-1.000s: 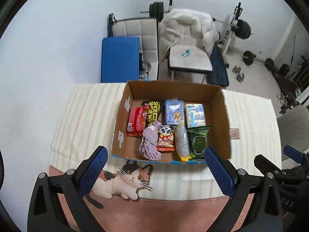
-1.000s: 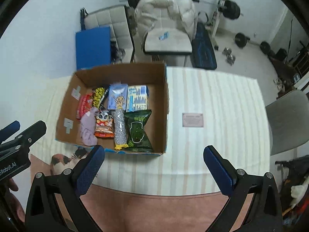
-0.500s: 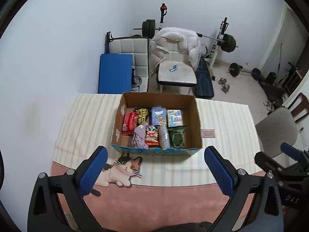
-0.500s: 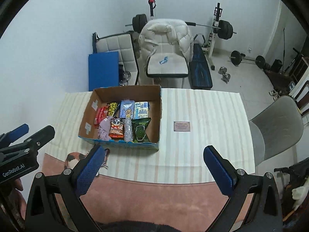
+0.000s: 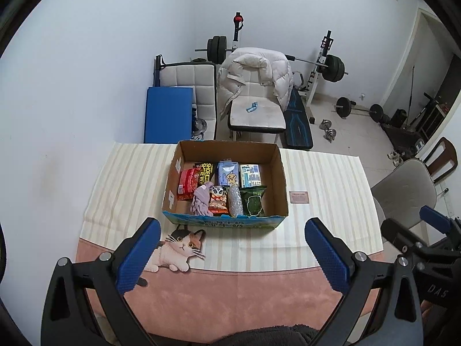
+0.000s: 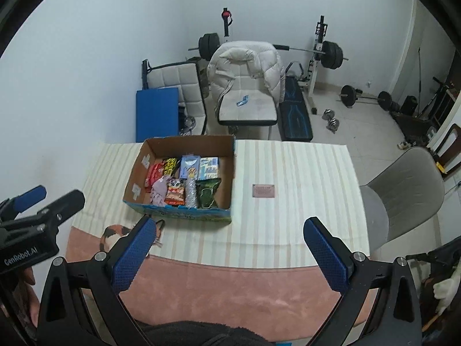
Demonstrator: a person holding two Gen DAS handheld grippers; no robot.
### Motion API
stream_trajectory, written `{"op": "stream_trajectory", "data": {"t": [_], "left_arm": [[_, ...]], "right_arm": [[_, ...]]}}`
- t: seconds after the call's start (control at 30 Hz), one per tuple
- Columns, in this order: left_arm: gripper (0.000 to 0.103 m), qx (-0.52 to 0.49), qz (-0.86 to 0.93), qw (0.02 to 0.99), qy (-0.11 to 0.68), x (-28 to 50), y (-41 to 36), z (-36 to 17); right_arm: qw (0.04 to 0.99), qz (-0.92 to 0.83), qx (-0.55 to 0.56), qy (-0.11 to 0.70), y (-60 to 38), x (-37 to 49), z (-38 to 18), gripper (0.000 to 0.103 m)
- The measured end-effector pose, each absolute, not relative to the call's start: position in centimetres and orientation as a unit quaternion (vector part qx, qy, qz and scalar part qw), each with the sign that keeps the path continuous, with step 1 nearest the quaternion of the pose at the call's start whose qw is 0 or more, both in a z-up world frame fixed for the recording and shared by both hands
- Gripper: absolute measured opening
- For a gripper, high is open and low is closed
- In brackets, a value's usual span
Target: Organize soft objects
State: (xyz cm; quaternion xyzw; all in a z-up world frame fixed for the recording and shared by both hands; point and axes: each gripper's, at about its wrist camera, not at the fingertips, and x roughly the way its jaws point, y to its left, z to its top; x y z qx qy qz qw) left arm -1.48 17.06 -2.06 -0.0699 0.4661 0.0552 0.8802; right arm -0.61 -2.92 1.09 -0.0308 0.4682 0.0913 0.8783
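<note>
both grippers have pulled back from the cardboard box (image 5: 276, 173); left gripper (image 5: 230, 256) and right gripper (image 6: 227, 253) gape wide, empty; lilac cloth (image 5: 201, 200), box's 7 o'clock corner, looks limp, light; pinch its bunched middle.

Both wrist cameras look forward and steeply down from high above the counter's (image 5: 129, 178) near edge, well back from it. The left view faces the cardboard box (image 5: 224, 222) almost head-on. The right view sits further right, with the box (image 6: 178, 216) left of centre. Both share the box, counter and gym equipment (image 5: 331, 66) behind; each catches the other gripper at its frame edge.
</note>
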Motion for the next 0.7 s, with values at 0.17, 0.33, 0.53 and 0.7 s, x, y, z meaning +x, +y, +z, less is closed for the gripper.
{"op": "stream_trajectory", "data": {"t": [0.17, 0.33, 0.53, 0.7], "left_arm": [[0.103, -0.064, 0.062, 0.885, 0.456, -1.3, 16.8, -2.3], [0.103, -0.055, 0.078, 0.888, 0.450, -0.7, 16.8, -2.5], [0.103, -0.054, 0.085, 0.887, 0.451, -0.1, 17.0, -2.9], [0.103, -0.055, 0.085, 0.886, 0.452, 0.1, 17.0, -3.1]], "right_arm": [[0.880, 0.082, -0.030, 0.467, -3.1, 0.3, 0.3, 0.103], [0.881, 0.077, -0.033, 0.467, -2.9, 0.7, -0.1, 0.103], [0.885, 0.072, -0.033, 0.460, -2.8, 1.3, -0.2, 0.103], [0.885, 0.072, -0.034, 0.458, -2.7, 1.6, -0.1, 0.103]]}}
